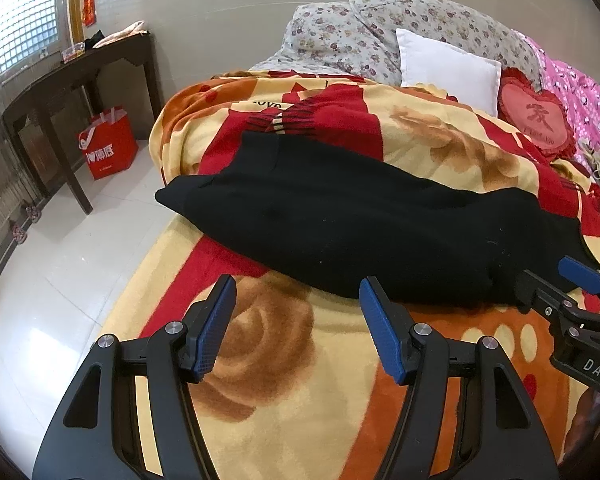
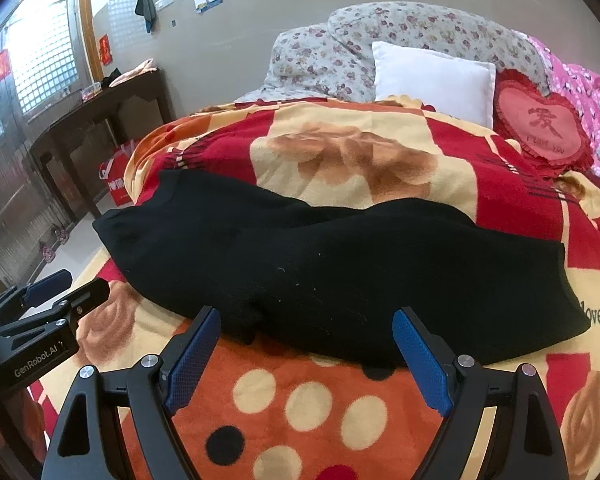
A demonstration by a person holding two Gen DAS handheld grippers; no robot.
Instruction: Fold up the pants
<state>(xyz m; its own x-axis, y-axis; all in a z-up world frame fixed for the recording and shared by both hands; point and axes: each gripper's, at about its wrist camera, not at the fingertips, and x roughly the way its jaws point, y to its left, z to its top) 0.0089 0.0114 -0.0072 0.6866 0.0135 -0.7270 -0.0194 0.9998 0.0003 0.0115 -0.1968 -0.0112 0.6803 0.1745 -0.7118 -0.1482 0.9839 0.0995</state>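
Note:
Black pants [image 1: 340,224] lie stretched across the patterned blanket on the bed, running left to right; they also show in the right wrist view [image 2: 340,264]. My left gripper [image 1: 298,300] is open and empty, hovering just short of the pants' near edge. My right gripper [image 2: 306,328] is open and empty, its fingertips at the near edge of the pants. The right gripper also shows at the right edge of the left wrist view [image 1: 556,280], and the left gripper at the left edge of the right wrist view [image 2: 72,284].
The red, yellow and orange blanket [image 1: 284,380] covers the bed. A white pillow [image 1: 448,68], floral bedding [image 1: 380,24] and a red heart cushion [image 1: 536,116] lie at the far end. A dark wooden table [image 1: 76,76] and red bag [image 1: 108,144] stand left on the tiled floor.

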